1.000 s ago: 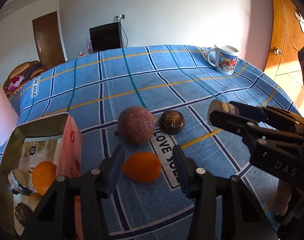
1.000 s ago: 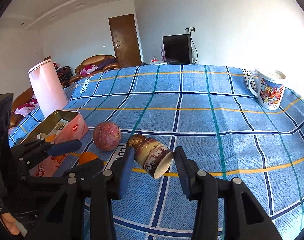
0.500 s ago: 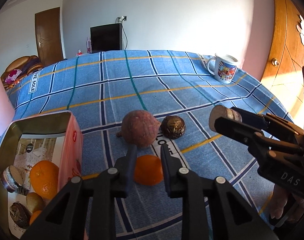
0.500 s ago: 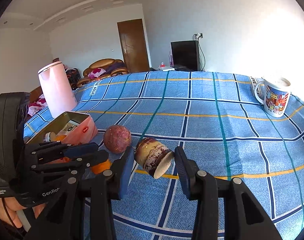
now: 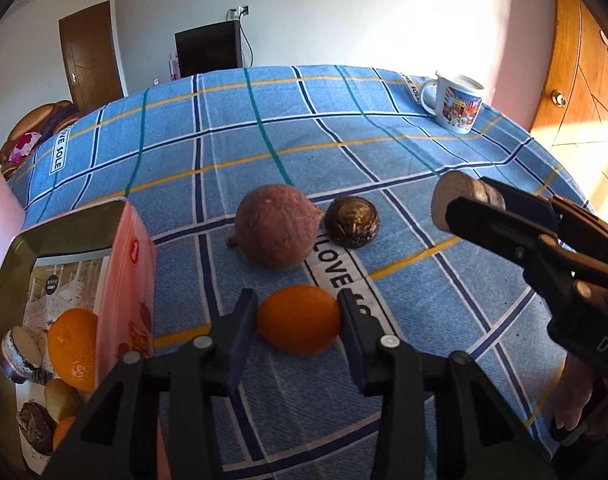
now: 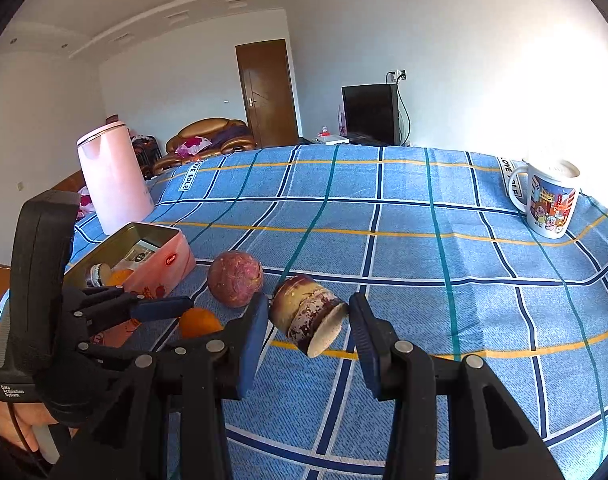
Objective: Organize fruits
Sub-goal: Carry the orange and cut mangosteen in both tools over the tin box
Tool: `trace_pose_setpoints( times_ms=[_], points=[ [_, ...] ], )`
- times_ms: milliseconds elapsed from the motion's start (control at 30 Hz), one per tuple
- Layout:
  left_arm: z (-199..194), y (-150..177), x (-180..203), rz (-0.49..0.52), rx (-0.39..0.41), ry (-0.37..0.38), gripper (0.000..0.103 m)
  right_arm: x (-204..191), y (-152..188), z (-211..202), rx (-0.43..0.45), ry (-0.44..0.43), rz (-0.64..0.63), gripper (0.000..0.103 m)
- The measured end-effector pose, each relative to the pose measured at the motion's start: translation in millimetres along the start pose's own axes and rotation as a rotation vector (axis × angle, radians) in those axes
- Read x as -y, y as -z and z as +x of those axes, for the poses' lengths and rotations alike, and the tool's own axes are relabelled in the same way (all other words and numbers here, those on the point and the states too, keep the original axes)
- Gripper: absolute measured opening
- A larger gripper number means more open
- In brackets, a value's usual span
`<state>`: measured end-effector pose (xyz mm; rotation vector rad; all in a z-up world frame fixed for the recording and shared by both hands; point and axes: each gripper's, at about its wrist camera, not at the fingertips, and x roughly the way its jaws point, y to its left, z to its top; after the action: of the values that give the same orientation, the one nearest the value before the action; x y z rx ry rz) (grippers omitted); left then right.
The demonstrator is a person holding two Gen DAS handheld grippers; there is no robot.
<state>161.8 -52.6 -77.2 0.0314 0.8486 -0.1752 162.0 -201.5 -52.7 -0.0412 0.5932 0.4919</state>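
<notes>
My left gripper [image 5: 299, 320] is shut on an orange fruit [image 5: 300, 324] just above the blue checked cloth. Beyond it lie a round reddish-purple fruit [image 5: 276, 230] and a dark brown fruit [image 5: 352, 222]. The pink tin [image 5: 132, 280] at the left holds an orange [image 5: 72, 350] and several other pieces. My right gripper [image 6: 308, 320] is shut on a brown cut cylindrical piece [image 6: 308, 314], held above the cloth; it also shows in the left wrist view [image 5: 464, 204]. The left gripper [image 6: 164, 308], the orange fruit [image 6: 198, 322], the reddish fruit [image 6: 234, 278] and the tin [image 6: 160, 258] show in the right wrist view.
A printed mug [image 5: 456, 104] stands at the far right of the table, also in the right wrist view [image 6: 550, 200]. A pink kettle [image 6: 112, 178] stands behind the tin at the left. A door, sofa and television stand beyond the table.
My left gripper closed from open onto the orange fruit and has lifted it slightly. The right gripper keeps holding the brown piece and has risen a little.
</notes>
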Motion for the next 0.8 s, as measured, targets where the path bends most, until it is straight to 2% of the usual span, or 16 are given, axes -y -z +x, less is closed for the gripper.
trace_pose_setpoints(
  times_ms=[233, 433, 800],
  points=[
    [-9, 2, 3, 0.016, 0.046, 0.008, 0.043, 1, 0, -1, 0.007, -0.006, 0.003, 0.044],
    [-26, 4, 2, 0.024, 0.134, -0.028, 0.043, -1, 1, -6, 0.032, -0.014, -0.008, 0.044],
    [-43, 7, -3, 0.008, 0.225, -0.055, 0.043, -6, 1, -16, 0.083, -0.019, -0.033, 0.044]
  ],
)
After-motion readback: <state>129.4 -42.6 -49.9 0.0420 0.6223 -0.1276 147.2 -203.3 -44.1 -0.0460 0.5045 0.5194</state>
